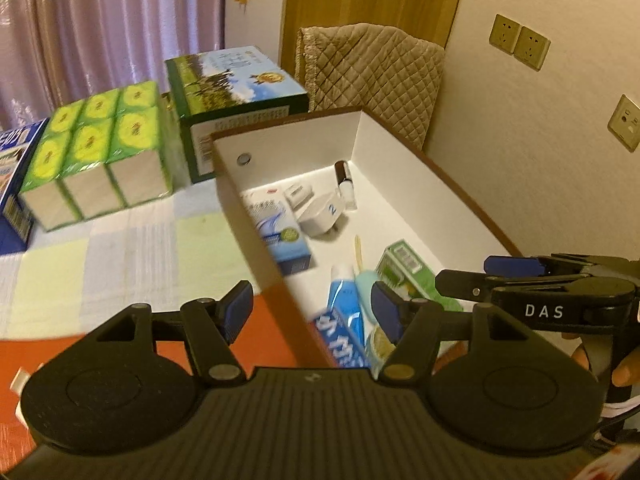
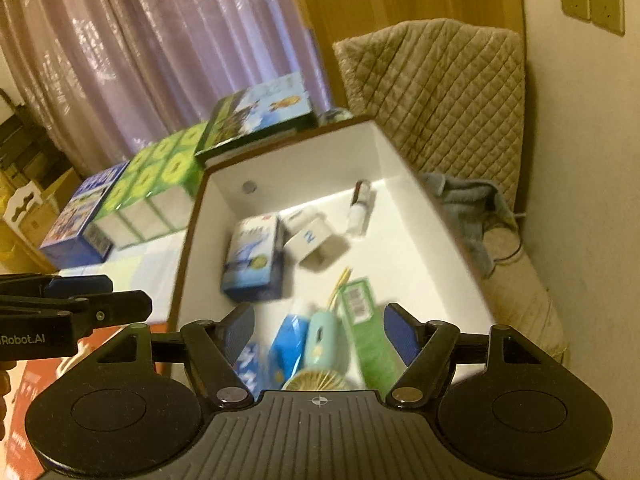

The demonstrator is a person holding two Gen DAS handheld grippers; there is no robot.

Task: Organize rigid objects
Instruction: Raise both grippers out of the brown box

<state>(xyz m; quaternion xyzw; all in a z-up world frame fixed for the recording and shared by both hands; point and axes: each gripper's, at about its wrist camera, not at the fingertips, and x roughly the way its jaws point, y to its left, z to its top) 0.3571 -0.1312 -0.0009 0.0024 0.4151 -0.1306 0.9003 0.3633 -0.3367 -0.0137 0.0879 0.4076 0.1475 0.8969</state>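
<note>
Two grippers hang over one long white box with a brown rim, its long axis running away from both cameras toward a quilted beige chair cover. Inside, the goods lie scattered. A blue-and-white toothpaste tube points its narrow end up the box, a mint-green rounded case lies just beside it on the same line, and a green carton with a barcode runs parallel on the other side. Thin wooden sticks poke out beyond them. Further in, a blue cardboard packet lies flat, a white plug-like block marked "2" sits tilted, and a small dark-capped bottle lies on its side near the far wall.

The left gripper straddles the box's near left wall, blue pads spread apart and gripping nothing. The right gripper angles down over the tube and case, its pads also apart and clear of everything, the items merely showing between them. Each tool's black linkage juts into the other's view from the side. Beyond the box, stiff printed cartons line a pale checked cloth: a green six-pack, a green-and-blue landscape box.
</note>
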